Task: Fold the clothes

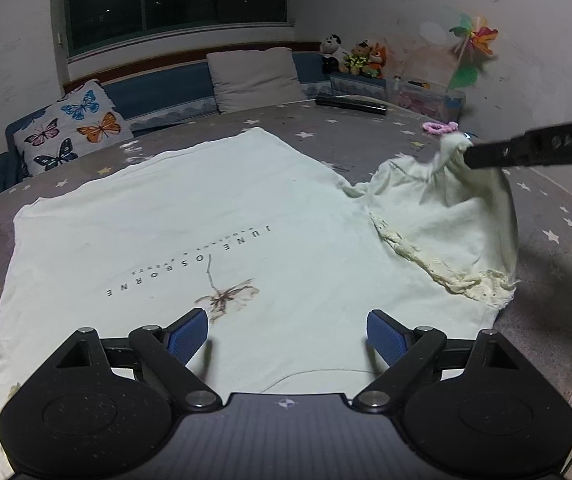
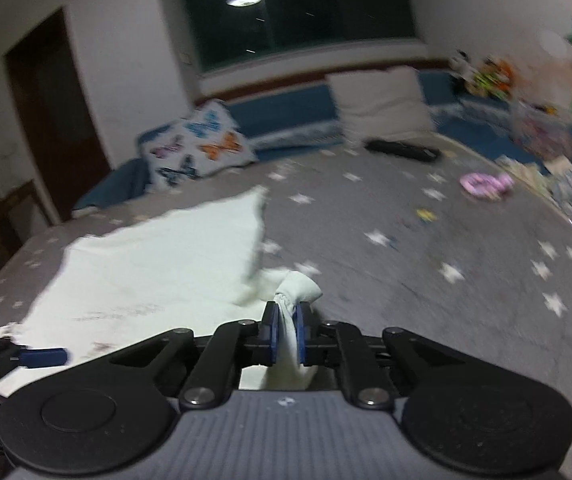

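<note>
One view only shows right gripper pinching sleeve.

Left gripper low, fingers spread wide; right gripper pinched tight on cloth, raised.

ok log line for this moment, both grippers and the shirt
left gripper: open, over shirt | right gripper: shut on sleeve, lifted | shirt: body flat on bed, unfolded
</note>
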A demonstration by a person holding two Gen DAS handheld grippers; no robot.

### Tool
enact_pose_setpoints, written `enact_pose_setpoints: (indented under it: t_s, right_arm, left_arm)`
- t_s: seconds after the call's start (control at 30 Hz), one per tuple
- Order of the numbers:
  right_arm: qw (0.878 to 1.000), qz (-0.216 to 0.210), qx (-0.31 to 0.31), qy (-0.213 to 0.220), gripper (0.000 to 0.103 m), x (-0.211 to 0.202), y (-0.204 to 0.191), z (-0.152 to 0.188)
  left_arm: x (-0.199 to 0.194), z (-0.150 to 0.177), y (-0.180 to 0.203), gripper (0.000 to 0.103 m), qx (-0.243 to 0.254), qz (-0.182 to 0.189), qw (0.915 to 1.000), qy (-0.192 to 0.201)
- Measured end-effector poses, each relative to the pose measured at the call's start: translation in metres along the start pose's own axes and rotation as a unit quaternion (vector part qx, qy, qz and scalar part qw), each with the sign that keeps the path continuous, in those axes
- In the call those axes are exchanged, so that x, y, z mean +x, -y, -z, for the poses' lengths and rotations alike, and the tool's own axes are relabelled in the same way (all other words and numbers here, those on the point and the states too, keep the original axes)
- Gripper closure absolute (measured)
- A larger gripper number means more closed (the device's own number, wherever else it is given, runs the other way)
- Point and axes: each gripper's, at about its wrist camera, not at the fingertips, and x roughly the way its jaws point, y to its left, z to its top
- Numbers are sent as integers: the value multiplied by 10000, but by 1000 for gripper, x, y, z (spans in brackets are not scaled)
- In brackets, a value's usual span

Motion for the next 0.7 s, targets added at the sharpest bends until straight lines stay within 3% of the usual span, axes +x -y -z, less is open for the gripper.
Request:
enact_pose_setpoints:
  t_s: [0.23,0.4,0.6,0.7]
  right_arm:
    - [9963,-714,-486,33,95,-6,-51,-6]
    - [9910,-1079,-750,-241,95,5,-79,3]
    - [9830,-1548,-735,-654,88,17,-94,21]
    - [9810,-1654,-779,-651,86,11,-92,23]
  left_arm:
    - [-10,6,-11,13,-131,-97,9998,83]
    - [-17,10,-21,11,-246,-200,9994,135]
    - [-20,13,-32,11,-362,-342,9987,127]
    - [-22,11,-36,11,-399,-396,9983,141]
